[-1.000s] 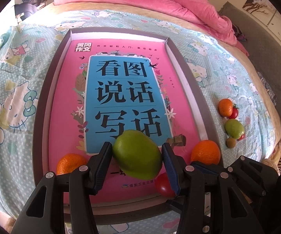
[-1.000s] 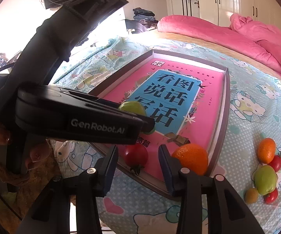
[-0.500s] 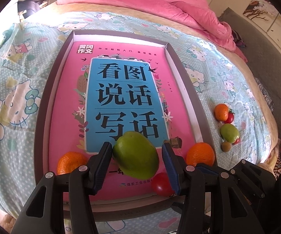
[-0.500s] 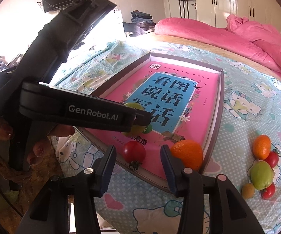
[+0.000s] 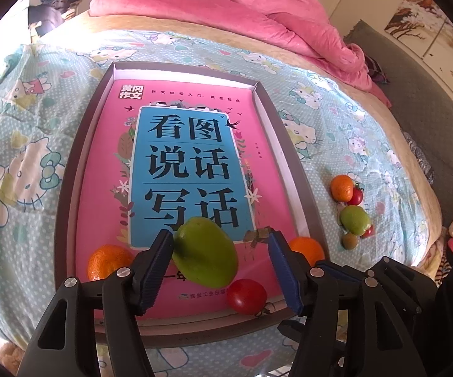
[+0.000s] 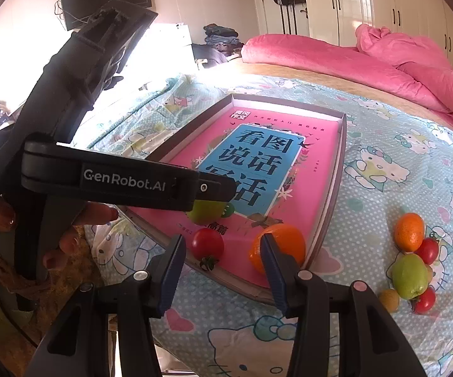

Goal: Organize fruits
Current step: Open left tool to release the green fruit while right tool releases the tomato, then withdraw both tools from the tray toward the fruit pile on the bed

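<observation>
Left wrist view: a green mango (image 5: 206, 251) lies on the tray (image 5: 69, 188) between the opening left tongs (image 5: 221, 267), right pad clear. Right wrist view alone shows a hand (image 6: 66, 226) gripping them; right tongs (image 6: 223, 267), empty and opening, hover over a tomato (image 6: 207, 244).

We count four fruits on the pink book in the shallow tray (image 5: 79, 163), all near its front edge. A green mango-shaped fruit (image 5: 206, 251) lies tilted at the middle. An orange (image 5: 108, 260) sits at the left corner, another orange (image 5: 308, 249) against the right wall. A red tomato (image 5: 246, 295), stem toward us, rests at the front rim. On the bedsheet right of the tray, a cluster: small orange (image 6: 408, 232), green fruit (image 6: 410, 275), cherry tomatoes (image 6: 427, 249), one brownish fruit (image 6: 389, 299), touching or nearly so.
</observation>
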